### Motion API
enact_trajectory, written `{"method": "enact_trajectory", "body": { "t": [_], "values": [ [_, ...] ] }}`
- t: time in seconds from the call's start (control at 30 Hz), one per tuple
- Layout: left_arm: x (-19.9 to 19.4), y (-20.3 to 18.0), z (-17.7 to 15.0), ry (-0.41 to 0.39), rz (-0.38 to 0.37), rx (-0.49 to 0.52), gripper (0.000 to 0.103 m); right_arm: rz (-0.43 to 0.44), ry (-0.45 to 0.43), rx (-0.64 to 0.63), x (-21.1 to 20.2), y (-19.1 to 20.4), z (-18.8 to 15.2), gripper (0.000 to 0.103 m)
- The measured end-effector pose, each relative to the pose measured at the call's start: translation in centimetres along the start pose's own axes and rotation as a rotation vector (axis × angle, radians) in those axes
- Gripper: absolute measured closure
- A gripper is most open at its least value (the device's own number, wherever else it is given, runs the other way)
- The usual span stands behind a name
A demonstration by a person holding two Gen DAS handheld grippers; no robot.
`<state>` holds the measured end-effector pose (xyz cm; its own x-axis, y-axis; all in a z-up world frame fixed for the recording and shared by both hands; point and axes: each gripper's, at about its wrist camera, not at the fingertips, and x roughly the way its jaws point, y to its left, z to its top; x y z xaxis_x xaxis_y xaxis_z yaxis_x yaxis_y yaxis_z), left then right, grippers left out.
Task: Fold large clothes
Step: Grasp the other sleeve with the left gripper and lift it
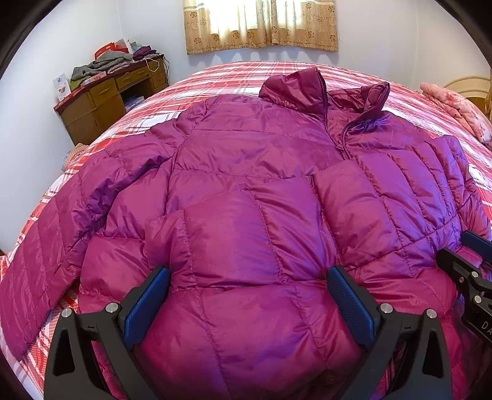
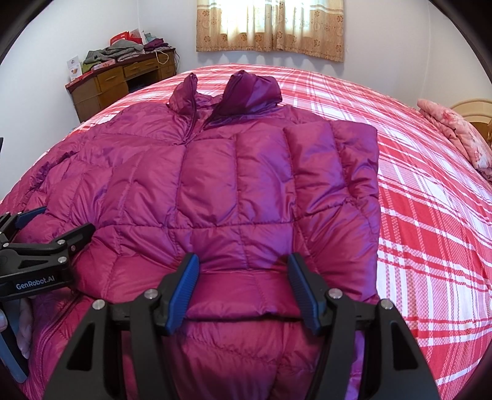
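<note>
A magenta quilted puffer jacket (image 1: 246,160) lies front up on the bed, collar (image 2: 246,89) at the far end. One sleeve (image 1: 233,215) is folded across the chest, and the jacket's right side (image 2: 353,172) is turned in to a straight edge. My left gripper (image 1: 249,277) is pushed into the near hem. Its jaws stand wide and puffy fabric bulges between the blue pads (image 1: 147,304). My right gripper (image 2: 244,274) sits over the hem fold (image 2: 246,307) further right, its jaws apart with fabric between them. Each gripper shows in the other's view: left gripper (image 2: 66,220), right gripper (image 1: 452,246).
A red and white plaid sheet (image 2: 430,230) covers the bed. A pink floral pillow (image 2: 455,135) lies at the far right. A wooden desk (image 1: 101,104) piled with folded clothes stands in the back left corner, under a curtained window (image 1: 261,24).
</note>
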<state>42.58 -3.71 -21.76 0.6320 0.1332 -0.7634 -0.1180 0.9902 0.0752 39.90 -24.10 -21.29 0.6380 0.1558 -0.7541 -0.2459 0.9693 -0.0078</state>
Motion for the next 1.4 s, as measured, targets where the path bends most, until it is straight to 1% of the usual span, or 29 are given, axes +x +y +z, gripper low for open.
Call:
{"method": "enact_trajectory", "body": {
  "t": [0.27, 0.3, 0.33, 0.37, 0.43, 0.47, 0.53, 0.57, 0.6, 0.67, 0.73, 0.8, 0.83, 0.87, 0.9, 0.93, 1.0, 1.07, 1.1, 1.13, 1.17, 1.2, 1.23, 1.27, 1.3, 1.33, 1.37, 1.4],
  "values": [
    [0.0, -0.2, 0.1, 0.004, 0.006, 0.006, 0.001, -0.004, 0.005, -0.005, 0.1, 0.1, 0.1, 0.038],
    [0.1, -0.1, 0.4, 0.013, -0.002, 0.003, 0.001, -0.006, 0.01, -0.008, 0.1, 0.0, 0.2, 0.038],
    [0.1, 0.0, 0.5, 0.019, -0.009, 0.001, 0.001, -0.008, 0.014, -0.011, 0.2, 0.1, 0.3, 0.037],
    [0.0, 0.1, 0.7, 0.025, -0.014, 0.004, 0.001, -0.011, 0.024, -0.019, 0.1, 0.1, 0.5, 0.033],
    [-0.9, 0.4, 1.0, 0.034, -0.01, 0.034, 0.001, -0.036, 0.039, -0.037, -0.5, 0.4, 0.7, 0.027],
    [-1.8, 0.9, 1.1, 0.026, -0.005, 0.033, 0.001, -0.044, 0.032, -0.031, -1.2, 0.5, 0.6, 0.022],
    [-4.0, 2.3, 1.1, 0.003, -0.034, 0.008, 0.001, -0.012, -0.009, -0.008, -3.2, 0.5, 0.2, 0.017],
    [-5.6, 3.6, 1.0, -0.021, -0.058, -0.009, 0.001, -0.002, -0.029, -0.009, -4.3, 0.6, -0.1, 0.015],
    [-6.9, 5.0, 0.8, -0.044, -0.066, -0.017, 0.001, -0.002, -0.043, -0.017, -5.2, 0.8, -0.5, 0.014],
    [-8.8, 7.8, 0.1, -0.074, -0.039, -0.026, 0.001, 0.005, -0.069, -0.045, -7.1, 1.1, -1.7, 0.011],
    [-9.8, 11.6, -1.0, -0.081, 0.027, -0.04, 0.001, 0.007, -0.077, -0.058, -8.3, 1.3, -2.9, 0.011],
    [-10.0, 16.8, -2.6, -0.059, 0.125, -0.082, 0.001, 0.023, -0.084, -0.068, -9.3, 1.3, -4.3, 0.011],
    [-10.0, 18.7, -3.2, -0.052, 0.162, -0.1, 0.001, 0.028, -0.09, -0.069, -9.7, 1.5, -4.7, 0.011],
    [-9.9, 21.6, -4.0, -0.044, 0.218, -0.135, 0.001, 0.032, -0.097, -0.069, -10.1, 1.5, -5.2, 0.011],
    [-9.8, 24.0, -4.6, -0.033, 0.254, -0.175, 0.001, 0.036, -0.105, -0.065, -10.4, 1.3, -5.6, 0.011],
    [-9.7, 25.6, -5.0, -0.021, 0.27, -0.209, 0.001, 0.037, -0.11, -0.061, -10.4, 1.6, -5.5, 0.011],
    [-9.2, 28.9, -6.0, 0.01, 0.263, -0.281, 0.001, 0.038, -0.13, -0.045, -10.7, 1.4, -5.8, 0.011],
    [-8.1, 31.0, -6.8, 0.04, 0.253, -0.337, 0.001, 0.039, -0.14, -0.032, -10.7, 1.5, -5.7, 0.011],
    [-7.7, 31.4, -7.3, 0.053, 0.239, -0.352, 0.001, 0.038, -0.144, -0.026, -10.7, 1.5, -5.7, 0.011],
    [-7.0, 31.8, -7.6, 0.072, 0.195, -0.372, 0.001, 0.039, -0.145, -0.024, -10.8, 1.7, -5.7, 0.011],
    [-6.5, 32.0, -7.9, 0.083, 0.17, -0.385, 0.003, 0.04, -0.146, -0.026, -10.8, 1.8, -5.7, 0.011],
    [-6.4, 31.8, -8.0, 0.068, 0.171, -0.381, 0.015, 0.039, -0.149, -0.032, -10.9, 1.9, -5.7, 0.011],
    [-6.4, 31.3, -7.9, 0.056, 0.154, -0.361, 0.043, 0.036, -0.152, -0.038, -11.2, 2.1, -5.8, 0.011],
    [-6.2, 30.9, -7.6, 0.065, 0.129, -0.336, 0.051, 0.029, -0.158, -0.046, -11.4, 2.1, -5.9, 0.011],
    [-6.3, 30.8, -7.5, 0.065, 0.136, -0.329, 0.058, 0.022, -0.165, -0.052, -11.7, 2.0, -6.0, 0.011],
    [-6.6, 30.8, -7.2, 0.052, 0.144, -0.323, 0.072, 0.017, -0.17, -0.053, -11.9, 1.8, -6.1, 0.011],
    [-7.0, 30.6, -6.6, 0.034, 0.149, -0.314, 0.074, 0.011, -0.173, -0.049, -12.0, 1.5, -6.2, 0.011],
    [-7.9, 30.6, -6.0, 0.004, 0.178, -0.304, 0.075, 0.005, -0.174, -0.039, -12.2, 1.1, -6.3, 0.011]
  ]
}}
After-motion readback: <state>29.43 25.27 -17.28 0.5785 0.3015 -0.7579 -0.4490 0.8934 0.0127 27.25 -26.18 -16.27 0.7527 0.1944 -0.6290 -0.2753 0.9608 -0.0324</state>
